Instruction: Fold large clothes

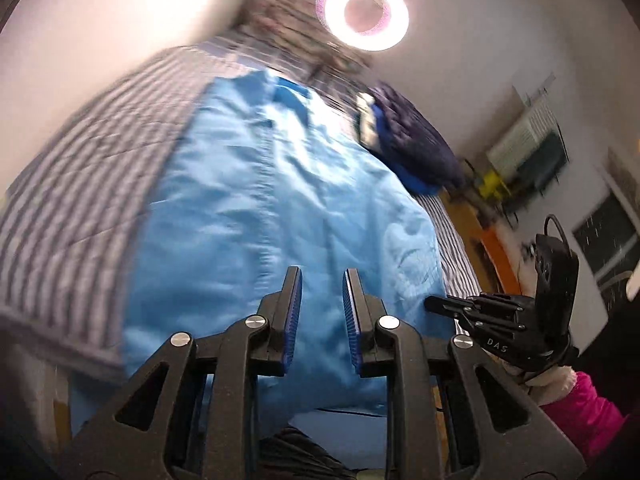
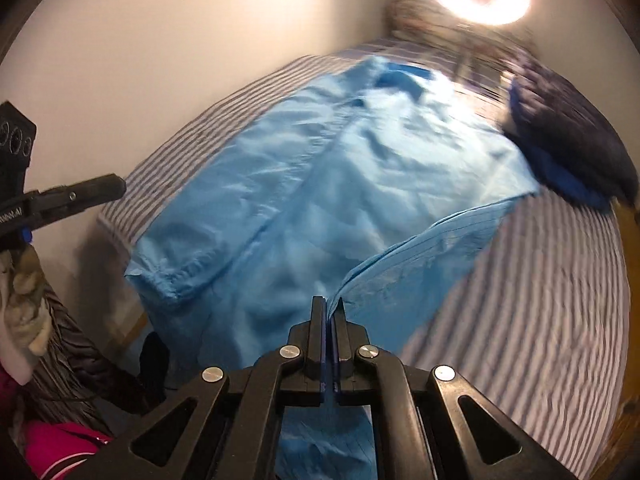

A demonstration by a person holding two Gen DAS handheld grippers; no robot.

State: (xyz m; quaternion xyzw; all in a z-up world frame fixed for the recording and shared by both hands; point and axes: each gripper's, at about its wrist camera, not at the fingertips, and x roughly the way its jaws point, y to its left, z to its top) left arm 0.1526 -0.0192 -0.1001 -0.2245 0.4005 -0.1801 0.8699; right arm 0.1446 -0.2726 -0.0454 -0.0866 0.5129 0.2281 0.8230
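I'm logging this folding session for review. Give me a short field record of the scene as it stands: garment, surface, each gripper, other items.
garment: light blue shirt spread on the bed, collar at the far end
surface: striped bedsheet
right gripper: shut on an edge of the shirt, which is lifted off the sheet
left gripper: jaws apart, nothing between them, above the shirt
other items: dark blue garment bunched at the shirt's far right corner; ring light beyond the bed
image quality: motion blur
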